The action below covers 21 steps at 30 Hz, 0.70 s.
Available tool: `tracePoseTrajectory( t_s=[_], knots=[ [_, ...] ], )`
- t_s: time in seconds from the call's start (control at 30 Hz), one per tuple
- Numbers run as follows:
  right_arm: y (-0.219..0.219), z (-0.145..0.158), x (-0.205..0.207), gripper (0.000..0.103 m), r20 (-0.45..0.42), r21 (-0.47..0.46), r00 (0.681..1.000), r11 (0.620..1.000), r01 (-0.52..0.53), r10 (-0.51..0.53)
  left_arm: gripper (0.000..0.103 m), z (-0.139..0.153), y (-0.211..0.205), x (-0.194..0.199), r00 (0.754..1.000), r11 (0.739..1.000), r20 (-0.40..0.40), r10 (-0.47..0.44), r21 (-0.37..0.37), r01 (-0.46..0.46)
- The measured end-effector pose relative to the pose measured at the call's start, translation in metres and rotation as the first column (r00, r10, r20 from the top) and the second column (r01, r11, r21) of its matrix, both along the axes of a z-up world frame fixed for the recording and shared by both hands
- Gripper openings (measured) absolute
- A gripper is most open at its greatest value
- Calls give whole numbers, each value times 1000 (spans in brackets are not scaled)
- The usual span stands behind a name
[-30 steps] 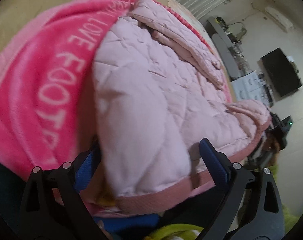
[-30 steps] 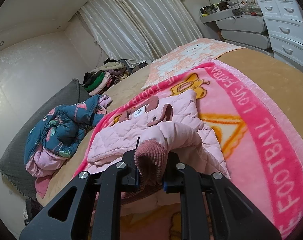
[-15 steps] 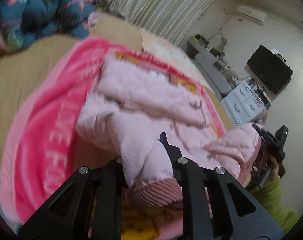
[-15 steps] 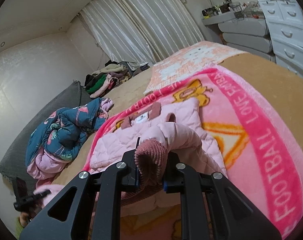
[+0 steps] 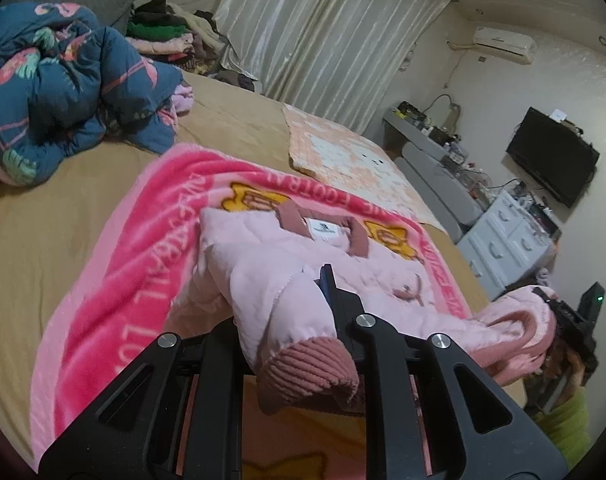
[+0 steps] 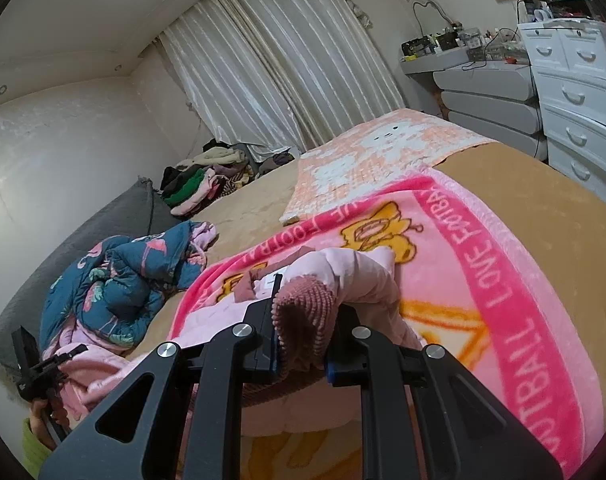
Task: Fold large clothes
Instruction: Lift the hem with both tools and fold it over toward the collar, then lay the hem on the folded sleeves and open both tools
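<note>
Pale pink quilted jacket (image 5: 287, 264) lay collar-far on the pink fleece blanket (image 5: 115, 280) near the bed's near edge. Left gripper (image 5: 303, 356) and right gripper (image 6: 303, 320) each clamped a ribbed cuff; carrying both sleeves across evenly should prevent bunching.

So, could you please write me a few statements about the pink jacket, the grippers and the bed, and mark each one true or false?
1. The left gripper is clamped on a ribbed cuff of the pink jacket. True.
2. The right gripper is open and holds nothing. False: it is shut on the jacket's other cuff.
3. The jacket lies on a pink blanket with lettering. True.
4. The blue flamingo-print quilt is spread flat beneath the jacket. False: it lies bunched up on the tan bed sheet, apart from the blanket.
5. The curtains are drawn shut. True.
</note>
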State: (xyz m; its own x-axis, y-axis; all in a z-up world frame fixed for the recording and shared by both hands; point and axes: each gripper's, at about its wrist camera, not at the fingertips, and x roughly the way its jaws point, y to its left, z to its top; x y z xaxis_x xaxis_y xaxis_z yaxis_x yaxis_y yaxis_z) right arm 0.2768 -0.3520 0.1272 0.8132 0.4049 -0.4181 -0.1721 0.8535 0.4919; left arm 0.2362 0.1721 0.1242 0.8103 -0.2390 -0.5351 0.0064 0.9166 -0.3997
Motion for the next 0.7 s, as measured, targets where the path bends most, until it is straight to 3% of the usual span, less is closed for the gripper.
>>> tracePoseTrajectory(
  t_s=[0.2, 0.47, 0.7],
  knots=[
    [2, -5, 35, 15, -54, 7, 998, 1000, 14, -14, 9, -4, 1, 37, 999, 999, -17, 30, 45, -29],
    [-6, -21, 72, 17, -119, 84, 993, 996, 10, 0, 9, -16, 0, 76, 997, 995, -52, 58, 85, -54],
    [-17, -41, 94, 29, -160, 181, 986, 984, -8, 37, 10, -33, -3, 105, 993, 990, -86, 81, 122, -70]
  ],
)
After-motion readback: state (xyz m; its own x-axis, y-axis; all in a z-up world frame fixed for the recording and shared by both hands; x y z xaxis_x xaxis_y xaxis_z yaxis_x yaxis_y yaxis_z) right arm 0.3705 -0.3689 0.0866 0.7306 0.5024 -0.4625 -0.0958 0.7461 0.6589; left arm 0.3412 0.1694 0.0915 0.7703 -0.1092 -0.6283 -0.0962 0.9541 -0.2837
